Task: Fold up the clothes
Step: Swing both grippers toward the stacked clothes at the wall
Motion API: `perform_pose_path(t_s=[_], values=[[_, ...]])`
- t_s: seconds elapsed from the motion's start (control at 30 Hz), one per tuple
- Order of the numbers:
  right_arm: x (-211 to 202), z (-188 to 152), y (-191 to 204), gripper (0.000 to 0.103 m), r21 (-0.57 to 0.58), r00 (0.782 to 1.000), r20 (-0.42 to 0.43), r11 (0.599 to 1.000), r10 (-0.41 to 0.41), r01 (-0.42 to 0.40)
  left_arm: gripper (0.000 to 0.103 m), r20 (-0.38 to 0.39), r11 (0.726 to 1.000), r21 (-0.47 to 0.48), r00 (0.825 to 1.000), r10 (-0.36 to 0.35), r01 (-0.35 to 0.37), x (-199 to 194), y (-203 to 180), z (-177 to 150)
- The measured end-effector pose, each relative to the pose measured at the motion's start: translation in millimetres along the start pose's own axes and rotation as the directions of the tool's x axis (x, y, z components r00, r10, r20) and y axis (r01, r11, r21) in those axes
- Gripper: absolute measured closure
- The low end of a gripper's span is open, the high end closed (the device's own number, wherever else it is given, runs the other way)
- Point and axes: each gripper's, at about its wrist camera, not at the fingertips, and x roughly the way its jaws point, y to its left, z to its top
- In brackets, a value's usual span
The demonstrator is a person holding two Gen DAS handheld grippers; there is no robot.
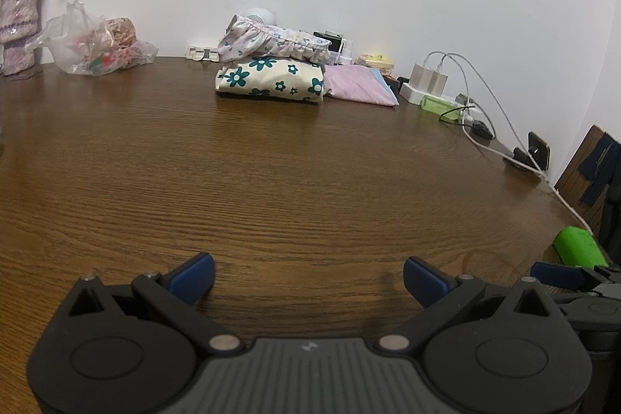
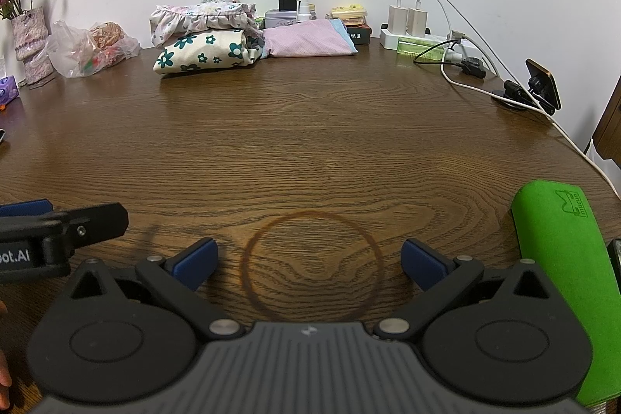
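Note:
A folded cream garment with teal flowers (image 1: pixel 271 80) (image 2: pixel 202 55) lies at the back of the wooden table (image 1: pixel 271 181) (image 2: pixel 310 142). A folded frilly pastel garment (image 1: pixel 275 39) (image 2: pixel 202 16) sits on top of it. A folded pink cloth (image 1: pixel 359 86) (image 2: pixel 306 41) lies to their right. My left gripper (image 1: pixel 308 278) is open and empty near the table's front edge. My right gripper (image 2: pixel 308 262) is open and empty above a ring stain (image 2: pixel 310 266). The left gripper's finger shows at the left of the right wrist view (image 2: pixel 58 224).
A green case (image 2: pixel 562 278) (image 1: pixel 578 247) lies at the front right. A power strip with chargers and cables (image 2: pixel 423 33) (image 1: pixel 431 84), a phone on a stand (image 2: pixel 543 84), small boxes and bottles stand at the back right. A plastic bag (image 2: pixel 89 47) and flower vase (image 2: pixel 31 41) stand back left.

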Motion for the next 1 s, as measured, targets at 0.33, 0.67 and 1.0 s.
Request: perform_pose_path(t_s=[0.33,0.67,1.0], values=[[-16.7,43.8,-43.4,0.000,0.197,0.974,-0.073,0.961,0.213,-0.195,0.000,0.019,0.970,-0.169,0.984,-0.175,0.175,-5.8,5.3,39.8],[44.8,260.2,-129.7,0.000,0.321,0.931,0.093,0.875,0.352,-0.363,0.000,0.149,0.936,-0.237,0.962,-0.229,0.260,79.7,-15.4,169.9],[270.0,306.9,-82.9,0.033,0.133,0.975,-0.169,0.983,0.147,-0.125,0.001,0.174,0.959,-0.172,0.965,-0.196,0.226,167.5,-20.6,213.9]])
